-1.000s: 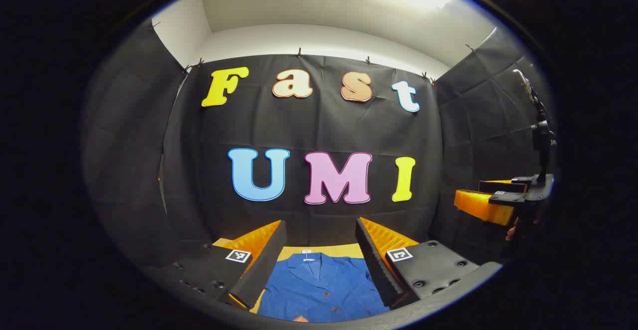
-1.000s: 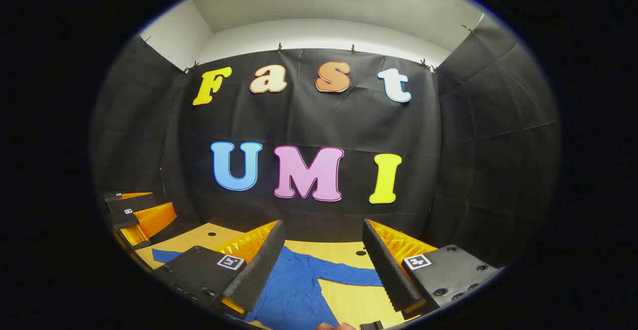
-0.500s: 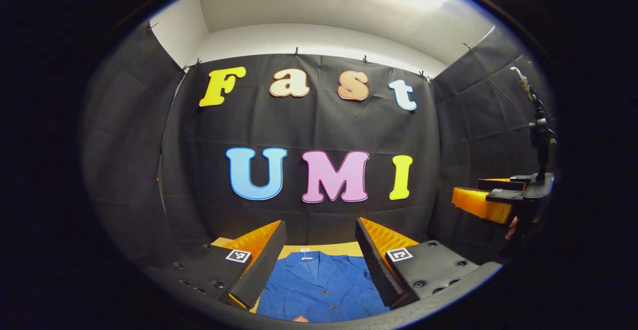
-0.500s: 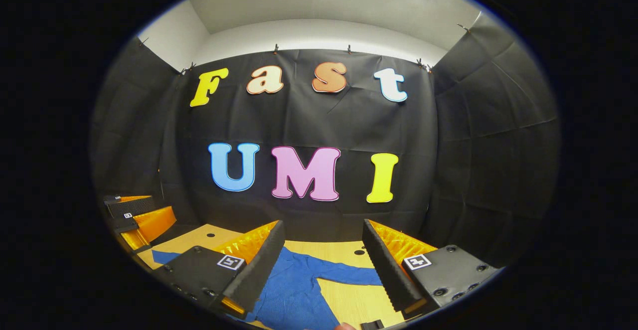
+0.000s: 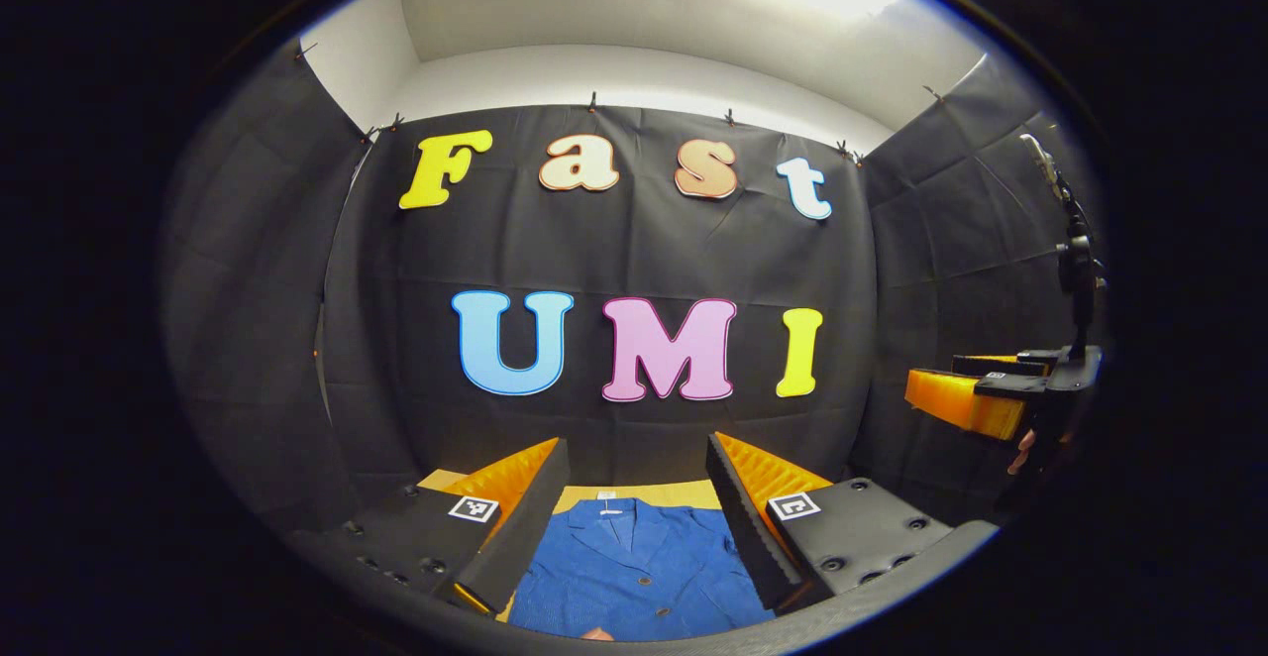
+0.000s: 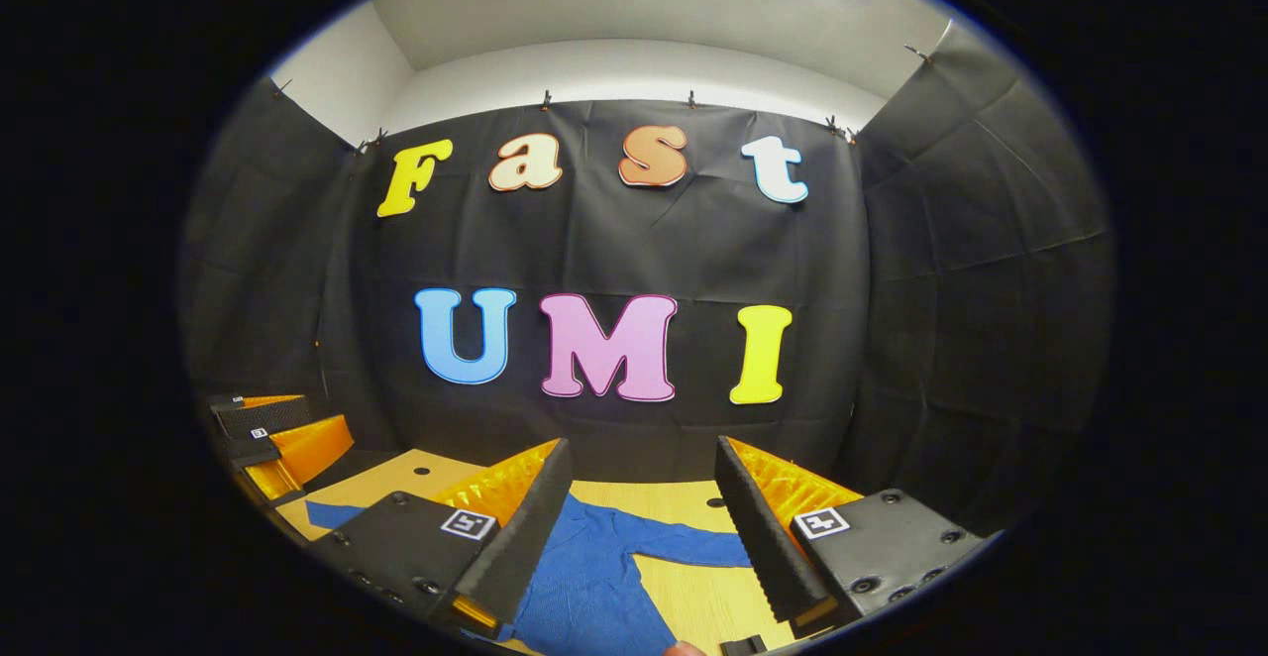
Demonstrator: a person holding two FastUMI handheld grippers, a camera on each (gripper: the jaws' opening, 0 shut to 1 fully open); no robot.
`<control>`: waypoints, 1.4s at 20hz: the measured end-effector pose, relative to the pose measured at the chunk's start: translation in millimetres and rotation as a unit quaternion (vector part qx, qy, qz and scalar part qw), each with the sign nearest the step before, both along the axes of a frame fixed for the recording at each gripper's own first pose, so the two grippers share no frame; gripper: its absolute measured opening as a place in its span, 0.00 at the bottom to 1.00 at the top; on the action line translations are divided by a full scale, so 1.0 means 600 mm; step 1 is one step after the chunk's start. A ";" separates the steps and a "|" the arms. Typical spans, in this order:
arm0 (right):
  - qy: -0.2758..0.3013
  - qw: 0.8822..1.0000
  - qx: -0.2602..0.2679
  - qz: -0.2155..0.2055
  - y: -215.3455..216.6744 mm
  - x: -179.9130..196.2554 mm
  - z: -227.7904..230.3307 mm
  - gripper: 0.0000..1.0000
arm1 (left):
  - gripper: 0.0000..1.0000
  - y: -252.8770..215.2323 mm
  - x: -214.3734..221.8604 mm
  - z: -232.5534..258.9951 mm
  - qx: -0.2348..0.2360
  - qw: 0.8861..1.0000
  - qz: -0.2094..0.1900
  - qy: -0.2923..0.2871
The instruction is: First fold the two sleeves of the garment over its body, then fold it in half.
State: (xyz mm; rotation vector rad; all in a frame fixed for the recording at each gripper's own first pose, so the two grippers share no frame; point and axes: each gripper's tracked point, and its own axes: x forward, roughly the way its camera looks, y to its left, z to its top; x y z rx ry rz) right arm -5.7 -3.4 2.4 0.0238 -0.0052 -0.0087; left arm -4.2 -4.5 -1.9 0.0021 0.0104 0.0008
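In the left gripper view we see the left gripper (image 5: 634, 527) held above the tabletop (image 5: 684, 493), fingers spread wide w/ nothing between them. Through that gap lies the garment (image 5: 639, 577): a blue jacket-type piece, front up, w/ a notched collar and a white neck label toward the tabletop's far edge. A row of small dark buttons runs down its middle. Its cloth looks flat and smooth there, body centred betw. the two fingers. Far right in the same view the right gripper (image 5: 976, 400) floats well above the tabletop, w/ part of a hand (image 5: 1025, 450) under it.

In the right gripper view, far left, we see the left gripper again, up near the booth wall and off the tabletop's left edge. A small blue bit of the garment shows at that left edge, prob. the other sleeve, though it's too cut off to be sure. Then the right gripper's own fingers, also set wide apart and empty, above the wooden tabletop. Between them the garment's body sits left, and one sleeve (image 6: 684, 544) stretches straight out to the right across bare wood, flat, not folded over the body. Neither gripper touches the cloth.
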 end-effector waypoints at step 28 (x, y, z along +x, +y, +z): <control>-0.011 1.000 0.004 -0.019 -0.025 0.027 -0.001 0.93 | 0.82 0.027 0.025 -0.010 -0.008 1.000 0.011 0.006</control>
